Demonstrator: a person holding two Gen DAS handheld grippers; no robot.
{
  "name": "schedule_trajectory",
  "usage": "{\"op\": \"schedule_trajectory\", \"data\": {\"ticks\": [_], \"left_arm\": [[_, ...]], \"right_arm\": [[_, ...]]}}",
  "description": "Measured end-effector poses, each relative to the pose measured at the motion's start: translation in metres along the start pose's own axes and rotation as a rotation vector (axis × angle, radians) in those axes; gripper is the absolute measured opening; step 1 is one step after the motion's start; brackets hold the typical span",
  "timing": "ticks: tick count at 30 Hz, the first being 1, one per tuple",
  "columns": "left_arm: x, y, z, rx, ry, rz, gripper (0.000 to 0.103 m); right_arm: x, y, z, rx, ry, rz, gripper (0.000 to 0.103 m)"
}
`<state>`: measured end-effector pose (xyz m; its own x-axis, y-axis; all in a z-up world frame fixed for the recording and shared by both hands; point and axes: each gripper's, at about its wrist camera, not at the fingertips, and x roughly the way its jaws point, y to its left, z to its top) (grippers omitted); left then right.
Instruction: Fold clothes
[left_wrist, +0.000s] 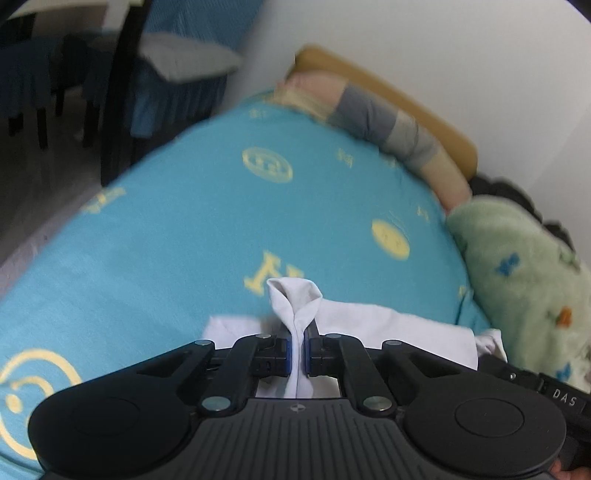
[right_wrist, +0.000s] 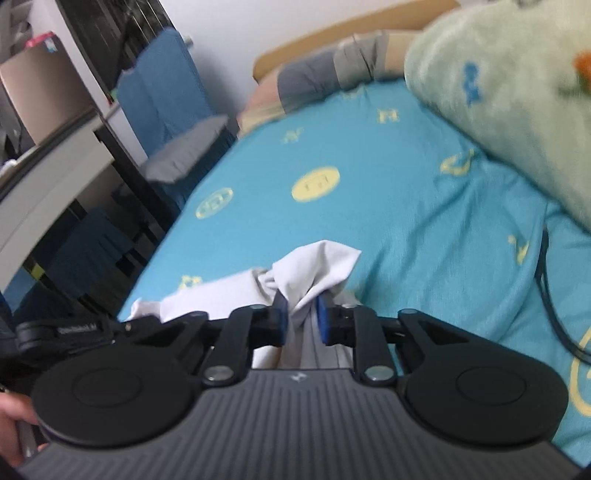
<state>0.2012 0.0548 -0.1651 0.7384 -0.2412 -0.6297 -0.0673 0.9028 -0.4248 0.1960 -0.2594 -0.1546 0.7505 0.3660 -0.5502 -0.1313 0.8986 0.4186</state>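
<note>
White garment (left_wrist: 373, 325) lies on the turquoise bed sheet (left_wrist: 177, 229), and we have the left gripper (left_wrist: 298, 354) and right gripper (right_wrist: 301, 321) each clamped on a bunched corner. Thin pinches may slip if we lift unevenly, spoiling the fold.

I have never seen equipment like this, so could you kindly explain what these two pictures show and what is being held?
A person holds a two-finger gripper in each hand; each carries a camera looking along its fingers. One picture comes from the left gripper, the other from the right gripper. Both are shut on bunched parts of a white cotton garment that lies on a bed with a turquoise sheet printed with yellow emblems. A pale green fleecy blanket lies beside it, with a pillow at the wooden headboard.
</note>
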Motion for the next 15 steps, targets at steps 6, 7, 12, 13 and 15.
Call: {"op": "schedule_trajectory", "data": {"ticks": [6, 7, 12, 13, 15], "left_arm": [[0.001, -0.017, 0.007, 0.091, -0.054, 0.052, 0.006], [0.01, -0.018, 0.005, 0.107, -0.029, 0.075, 0.006], [0.014, -0.004, 0.008, 0.009, 0.072, 0.053, 0.012], [0.008, -0.003, 0.01, -0.013, 0.074, 0.038, 0.018], [-0.011, -0.005, 0.01, -0.033, 0.061, 0.008, 0.037]], "right_arm": [[0.016, 0.001, -0.002, -0.017, -0.011, -0.031, 0.018], [0.021, 0.0, -0.005, -0.017, 0.006, -0.039, 0.019], [0.021, 0.003, -0.001, 0.007, 0.032, -0.049, 0.023], [0.016, 0.004, 0.002, 0.02, 0.03, -0.045, 0.029], [0.001, 0.004, 0.003, 0.066, -0.003, -0.014, 0.055]]}}
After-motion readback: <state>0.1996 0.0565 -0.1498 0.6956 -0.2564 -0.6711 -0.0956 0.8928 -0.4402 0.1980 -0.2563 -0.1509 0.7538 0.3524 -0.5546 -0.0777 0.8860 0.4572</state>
